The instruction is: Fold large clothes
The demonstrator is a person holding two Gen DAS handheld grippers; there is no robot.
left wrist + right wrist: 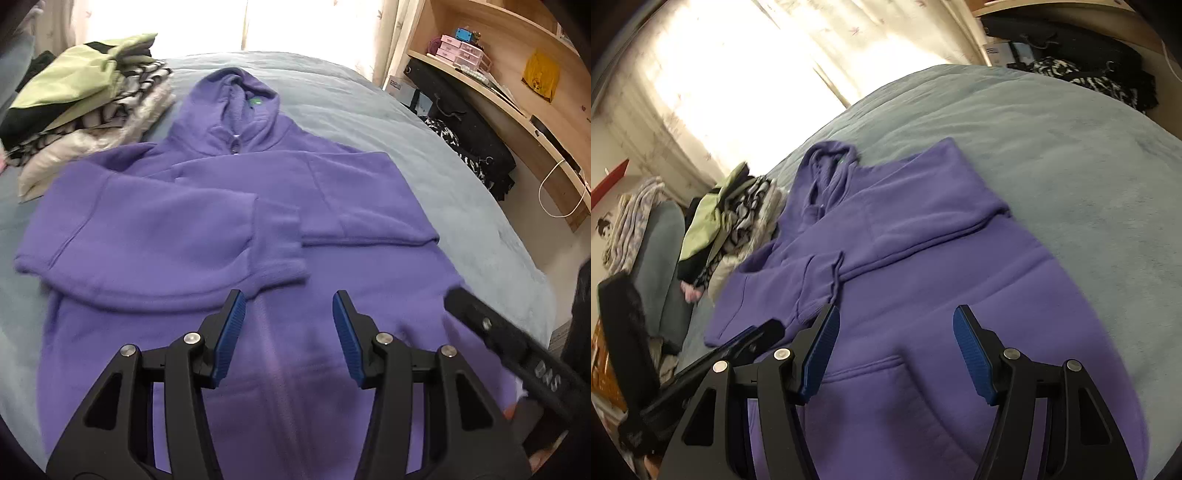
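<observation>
Where the right wrist view lacks them, wooden shelves [491,70] beside purple hoodie [229,229].

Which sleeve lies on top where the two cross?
The sleeve from the picture-left side in the left wrist view lies on top; its ribbed cuff overlaps the end of the other sleeve, which lies flat against the chest.

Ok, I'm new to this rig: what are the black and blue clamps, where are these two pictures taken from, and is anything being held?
Each clamp is a hand-held two-finger gripper carrying its own camera. One picture looks along the left gripper, the other along the right gripper. Both stand open above a purple hoodie spread on a bed, sleeves folded across its front. Neither holds anything. A pile of clothes lies beside the hood.
</observation>
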